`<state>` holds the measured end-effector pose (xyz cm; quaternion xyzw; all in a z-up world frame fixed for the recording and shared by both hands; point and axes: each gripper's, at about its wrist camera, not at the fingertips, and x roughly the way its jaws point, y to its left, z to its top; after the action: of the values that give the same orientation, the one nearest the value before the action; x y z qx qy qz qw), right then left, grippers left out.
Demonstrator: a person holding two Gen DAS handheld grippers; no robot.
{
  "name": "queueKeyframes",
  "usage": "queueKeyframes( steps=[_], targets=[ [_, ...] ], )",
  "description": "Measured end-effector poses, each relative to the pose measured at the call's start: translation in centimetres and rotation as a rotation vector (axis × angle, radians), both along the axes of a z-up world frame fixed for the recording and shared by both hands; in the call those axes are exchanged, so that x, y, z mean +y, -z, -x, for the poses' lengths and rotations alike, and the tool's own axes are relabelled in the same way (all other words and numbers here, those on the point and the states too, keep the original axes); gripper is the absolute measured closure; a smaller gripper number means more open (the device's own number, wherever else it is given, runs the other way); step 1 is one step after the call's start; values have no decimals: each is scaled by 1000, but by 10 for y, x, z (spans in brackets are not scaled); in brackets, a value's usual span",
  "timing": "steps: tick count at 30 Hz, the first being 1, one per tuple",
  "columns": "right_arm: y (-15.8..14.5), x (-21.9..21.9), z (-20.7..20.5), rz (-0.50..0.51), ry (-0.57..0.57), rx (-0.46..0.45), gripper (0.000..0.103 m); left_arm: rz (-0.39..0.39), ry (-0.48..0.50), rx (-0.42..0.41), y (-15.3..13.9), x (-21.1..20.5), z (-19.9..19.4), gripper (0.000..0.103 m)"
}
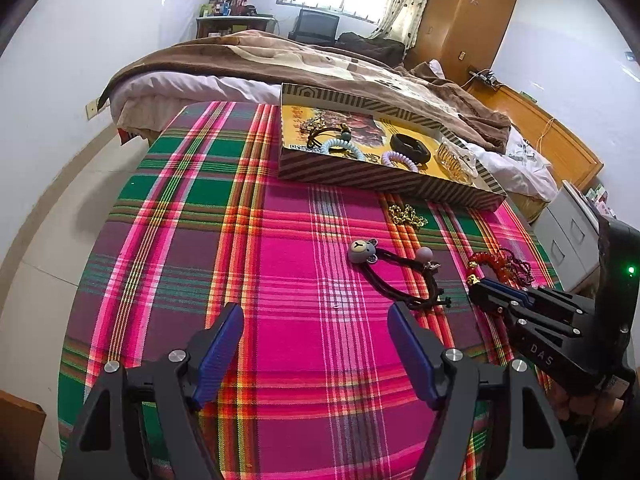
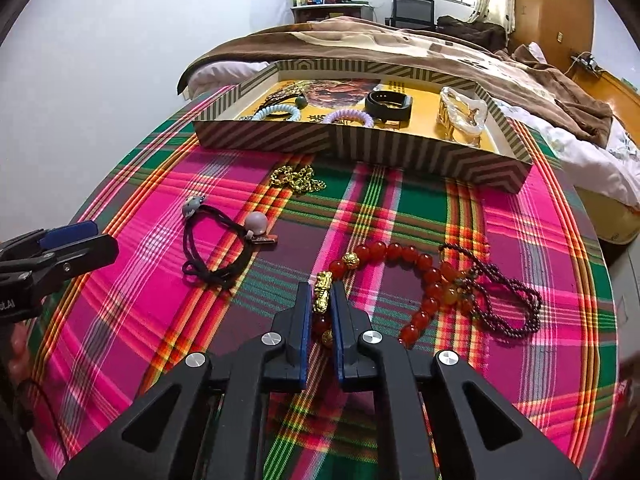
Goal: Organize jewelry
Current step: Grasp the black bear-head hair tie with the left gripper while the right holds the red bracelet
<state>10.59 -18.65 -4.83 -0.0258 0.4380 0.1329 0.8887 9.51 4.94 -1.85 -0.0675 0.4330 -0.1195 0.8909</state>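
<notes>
Now | right tongs (image 2: 322,292) clamped on red bead bracelet (image 2: 400,264) | left tongs (image 1: 316,316) wide, empty

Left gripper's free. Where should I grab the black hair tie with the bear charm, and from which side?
Grip the doubled black cord of the hair tie midway along the loop, coming straight down with the left gripper. The cord lies flat and thin; the bear charm looks rounded and likely slippery.

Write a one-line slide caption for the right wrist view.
Right gripper shut on red bead bracelet on plaid cloth; striped tray beyond.
</notes>
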Motion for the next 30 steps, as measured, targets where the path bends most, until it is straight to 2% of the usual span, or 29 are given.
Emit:
queueKeyframes(
  steps=[15, 25, 27, 30],
  targets=[
    [-16, -33, 21, -125, 31, -32, 94, -36, 54, 51, 8, -30, -42, 29],
    [-14, -39, 22, -145, 27, -26, 94, -131, 57, 54, 15, -53, -61, 29],
    [-14, -39, 22, -146, 24, -25, 94, -147, 60, 58, 18, -56, -64, 30],
    [-13, -40, 21, -147, 23, -24, 94, -171, 61, 44, 17, -61, -64, 39]
  ],
)
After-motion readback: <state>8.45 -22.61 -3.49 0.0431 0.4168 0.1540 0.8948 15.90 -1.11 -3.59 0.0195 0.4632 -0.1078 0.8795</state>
